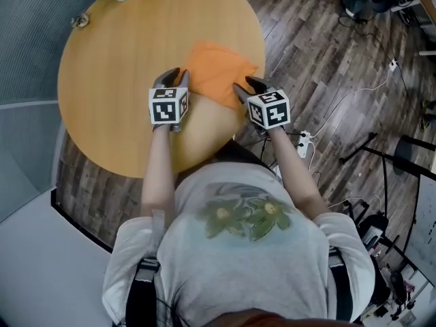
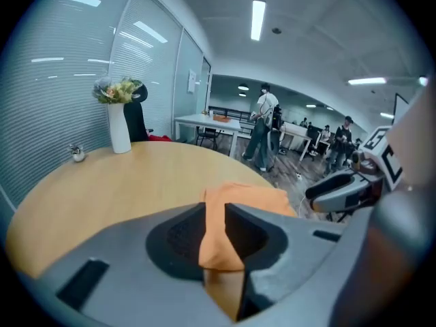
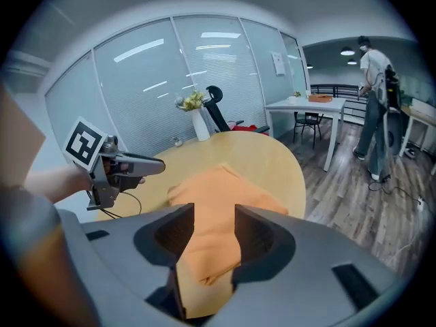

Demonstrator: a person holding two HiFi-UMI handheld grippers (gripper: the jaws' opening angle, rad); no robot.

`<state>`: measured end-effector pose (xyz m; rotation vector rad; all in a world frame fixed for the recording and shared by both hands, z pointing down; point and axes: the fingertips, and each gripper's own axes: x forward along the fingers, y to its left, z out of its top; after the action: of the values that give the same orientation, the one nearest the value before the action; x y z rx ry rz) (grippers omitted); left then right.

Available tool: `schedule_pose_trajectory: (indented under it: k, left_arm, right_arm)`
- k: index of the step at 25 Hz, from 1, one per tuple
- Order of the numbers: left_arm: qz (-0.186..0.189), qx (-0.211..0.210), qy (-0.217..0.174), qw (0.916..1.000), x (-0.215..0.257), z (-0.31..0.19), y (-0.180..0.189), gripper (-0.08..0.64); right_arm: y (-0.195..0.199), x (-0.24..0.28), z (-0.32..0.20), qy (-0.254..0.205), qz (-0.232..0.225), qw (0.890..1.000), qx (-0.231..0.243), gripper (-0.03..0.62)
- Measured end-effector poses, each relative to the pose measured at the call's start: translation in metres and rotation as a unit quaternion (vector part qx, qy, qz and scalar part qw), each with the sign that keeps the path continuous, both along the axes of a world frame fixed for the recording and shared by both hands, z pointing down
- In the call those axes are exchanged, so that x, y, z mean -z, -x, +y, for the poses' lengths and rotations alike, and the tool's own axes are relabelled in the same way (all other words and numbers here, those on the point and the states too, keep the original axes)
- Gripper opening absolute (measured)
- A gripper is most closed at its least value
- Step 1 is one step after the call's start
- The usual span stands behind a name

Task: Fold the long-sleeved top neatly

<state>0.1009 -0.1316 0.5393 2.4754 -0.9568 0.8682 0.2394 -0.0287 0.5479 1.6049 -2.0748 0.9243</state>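
**Final fold apparently laid; release stage**

Item: orange fabric long-sleeved top, folded to a compact square, lying flat on round pale-wood table. Left gripper: jaws narrowly apart over the near-left corner, nothing pinched. Right gripper: jaws wide, empty, above the near-right corner. Next, likely: check edges, smooth, withdraw.
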Motion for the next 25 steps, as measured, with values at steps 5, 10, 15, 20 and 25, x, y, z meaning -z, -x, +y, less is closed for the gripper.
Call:
schedule_pose_trajectory:
  k: [5,10,15,20,25]
  left_arm:
    - [0.027,-0.027,-0.01,0.9992,0.036,0.025,0.001,0.054]
    - [0.047,-0.053,-0.022,0.9973,0.064,0.05,-0.001,0.011]
    - [0.042,-0.055,-0.028,0.9972,0.08,0.07,-0.003,0.005]
    - [0.061,-0.083,-0.034,0.9941,0.095,0.094,-0.007,0.005]
    - [0.074,-0.098,-0.035,0.9918,0.111,0.113,-0.007,0.005]
  right_arm:
    - [0.01,0.036,0.023,-0.036,-0.015,0.998,-0.044,0.193]
    - [0.025,0.068,0.041,-0.071,-0.024,0.995,-0.073,0.118]
    - [0.032,0.094,0.054,-0.091,-0.013,0.99,-0.106,0.046]
    - [0.047,0.104,0.062,-0.087,0.007,0.99,-0.113,0.02]
    - [0.062,0.121,0.071,-0.109,0.018,0.987,-0.119,0.018]
